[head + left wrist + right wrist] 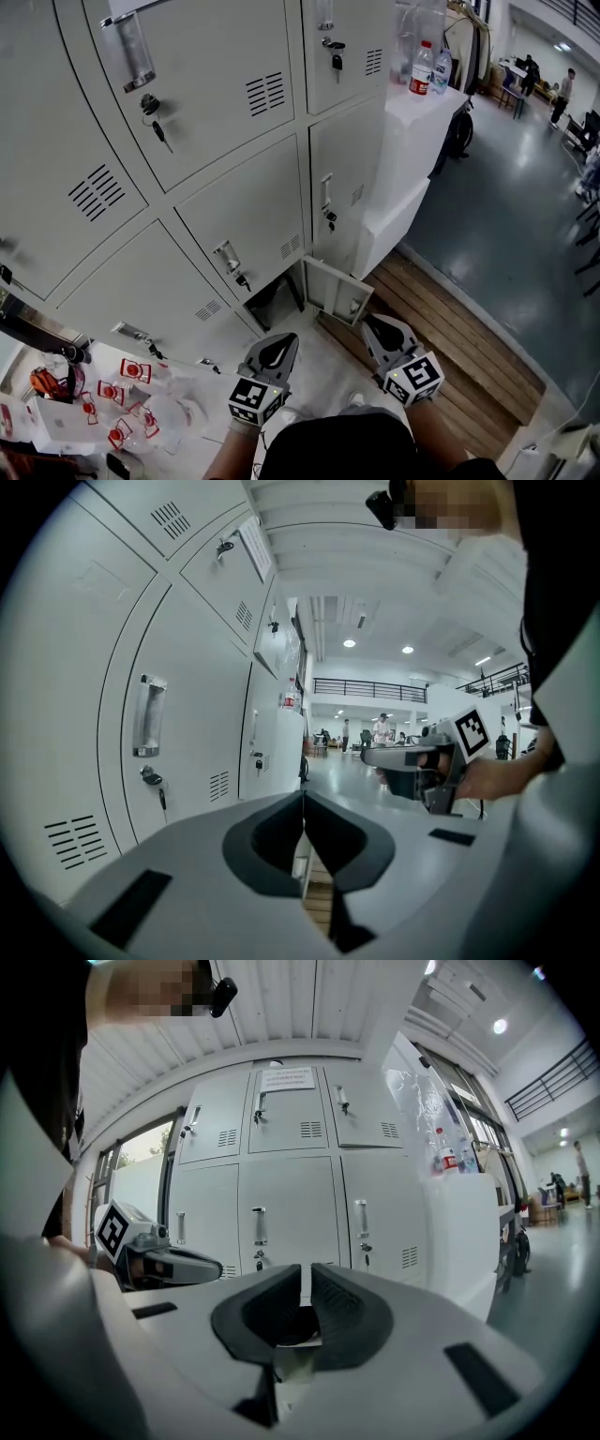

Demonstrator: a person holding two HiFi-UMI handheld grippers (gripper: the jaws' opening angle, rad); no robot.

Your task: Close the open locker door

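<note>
A bank of grey lockers (234, 187) fills the left of the head view. One small door (333, 289) in the bottom row stands swung open toward me, and its dark compartment (272, 302) shows beside it. My left gripper (281, 343) is held low in front of that opening, jaws shut with nothing between them. Just right of the open door's edge is my right gripper (375, 328), also shut and empty. The left gripper view has shut jaws (303, 803) pointing along the locker fronts (187, 733). The right gripper view has shut jaws (305, 1279) facing the lockers (281, 1213).
A white counter (412, 141) with bottles (424, 67) stands right of the lockers. A wooden platform (441, 328) runs along the floor below it. Red-and-white packets (122, 398) lie at the lower left. People stand far off in the hall (562, 94).
</note>
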